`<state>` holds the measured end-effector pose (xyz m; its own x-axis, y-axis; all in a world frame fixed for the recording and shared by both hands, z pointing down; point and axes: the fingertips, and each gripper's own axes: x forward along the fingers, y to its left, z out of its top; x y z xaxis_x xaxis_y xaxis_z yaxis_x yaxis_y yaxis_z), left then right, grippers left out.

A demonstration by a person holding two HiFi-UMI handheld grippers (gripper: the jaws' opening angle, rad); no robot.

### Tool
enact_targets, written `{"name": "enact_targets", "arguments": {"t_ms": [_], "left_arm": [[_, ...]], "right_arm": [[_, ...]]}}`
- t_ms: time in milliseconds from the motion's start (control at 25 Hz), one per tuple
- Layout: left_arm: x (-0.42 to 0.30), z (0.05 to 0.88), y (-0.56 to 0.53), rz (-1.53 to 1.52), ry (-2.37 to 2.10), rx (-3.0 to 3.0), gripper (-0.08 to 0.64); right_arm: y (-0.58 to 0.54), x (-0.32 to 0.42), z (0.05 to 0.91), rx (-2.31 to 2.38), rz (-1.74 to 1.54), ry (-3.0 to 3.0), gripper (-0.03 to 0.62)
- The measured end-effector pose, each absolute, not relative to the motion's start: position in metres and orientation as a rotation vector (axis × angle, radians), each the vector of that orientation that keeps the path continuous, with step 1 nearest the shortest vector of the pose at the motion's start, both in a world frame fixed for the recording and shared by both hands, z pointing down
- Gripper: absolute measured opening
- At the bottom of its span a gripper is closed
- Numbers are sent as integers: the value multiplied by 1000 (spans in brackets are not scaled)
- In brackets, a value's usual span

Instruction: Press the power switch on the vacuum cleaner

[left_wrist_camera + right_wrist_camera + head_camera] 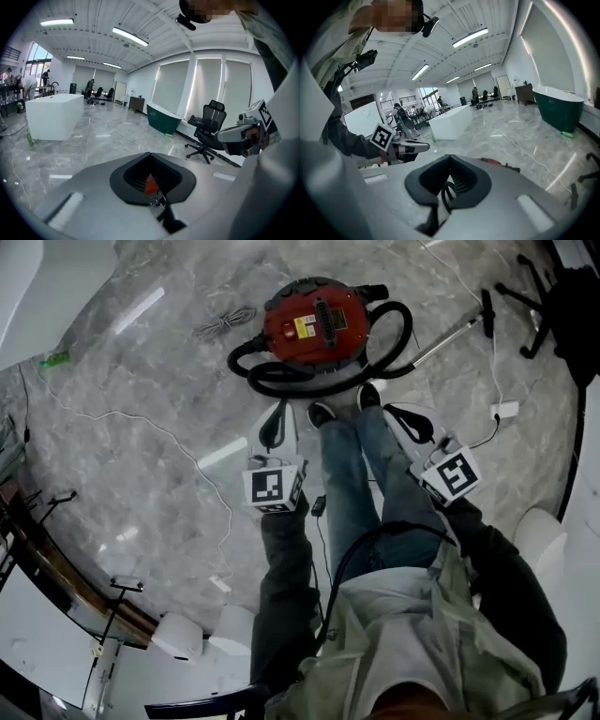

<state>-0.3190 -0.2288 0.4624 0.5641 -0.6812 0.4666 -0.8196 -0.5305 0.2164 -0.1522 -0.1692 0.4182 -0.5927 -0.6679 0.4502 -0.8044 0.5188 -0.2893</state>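
We hold both grippers low over the marble floor, pointing fwd. The left gripper has its jaws pressed together w/ nothing btwn them. Same for the right gripper: jaws closed on themselves, empty. The vacuum cleaner, red w/ a dark band across its top, sits on the floor ahead of both tools, roughly fwd of the left one and fwd-left of the right one. Neither tool touches it. Its black hose loops round the near side, just ahead of the left gripper's tip but apart from it. In the left gripper view a bit of red shows thru the dark recess where the jaws meet; in the right gripper view, a loop of hose. Our shoes stand btwn the two tools, toes at the hose. We can't pick out the power switch on the vac's top. The metal wand lies fwd and right of the right gripper. A grey cord lies fwd-left of the left gripper.
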Motion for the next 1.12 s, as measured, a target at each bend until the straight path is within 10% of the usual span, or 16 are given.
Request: {"name": "enact_targets", "arguments": {"t_ms": [1120], "left_arm": [[-276, 707, -347, 935, -1126, 2354, 0]], "right_arm": [[-225, -100, 580, 1360, 817, -2347, 0]]}}
